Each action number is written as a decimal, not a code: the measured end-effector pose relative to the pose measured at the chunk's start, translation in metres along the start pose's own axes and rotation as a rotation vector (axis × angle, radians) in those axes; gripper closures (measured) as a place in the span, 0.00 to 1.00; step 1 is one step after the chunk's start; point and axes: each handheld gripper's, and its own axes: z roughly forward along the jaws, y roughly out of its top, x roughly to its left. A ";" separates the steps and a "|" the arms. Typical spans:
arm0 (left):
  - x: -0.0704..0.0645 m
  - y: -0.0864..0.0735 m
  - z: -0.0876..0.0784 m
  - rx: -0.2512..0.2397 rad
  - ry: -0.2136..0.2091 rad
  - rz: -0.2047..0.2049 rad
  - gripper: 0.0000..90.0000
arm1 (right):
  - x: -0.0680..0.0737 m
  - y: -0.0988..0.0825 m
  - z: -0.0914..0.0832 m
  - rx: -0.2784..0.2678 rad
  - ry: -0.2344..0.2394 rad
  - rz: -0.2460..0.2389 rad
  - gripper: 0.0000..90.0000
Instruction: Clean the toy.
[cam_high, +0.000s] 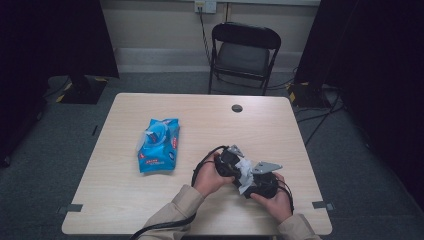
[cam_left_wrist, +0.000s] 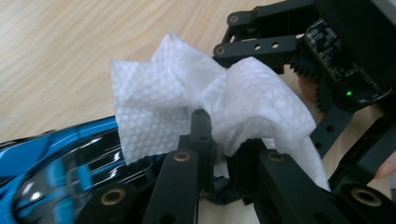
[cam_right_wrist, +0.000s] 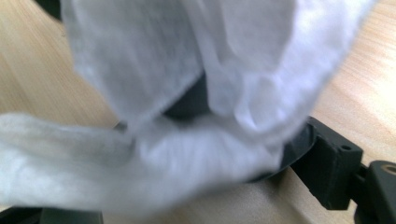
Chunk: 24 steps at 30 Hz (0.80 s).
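Your left gripper (cam_left_wrist: 205, 135) is pinched tight on a white wipe (cam_left_wrist: 187, 102), held just above the desk (cam_high: 210, 120) near its front edge; your right gripper (cam_high: 260, 187) sits right against it, jaws spread wide with the wipe draped across them, and they have just narrowed a little; the blue wipe pack (cam_high: 159, 145) lies well apart to the left.

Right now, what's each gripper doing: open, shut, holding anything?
Left gripper: shut on the white wipe.
Right gripper: jaws wide, wipe draped across them; a grip cannot be told.
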 end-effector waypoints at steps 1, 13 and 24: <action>0.001 0.000 -0.001 0.008 0.001 0.004 0.91 | 0.000 0.000 0.000 0.001 0.001 0.000 0.27; 0.021 -0.012 -0.025 0.038 0.080 -0.009 0.92 | 0.000 0.000 0.000 0.002 0.003 -0.002 0.27; 0.045 -0.025 -0.037 0.039 0.119 -0.070 0.92 | -0.001 0.000 0.000 0.001 0.006 -0.004 0.27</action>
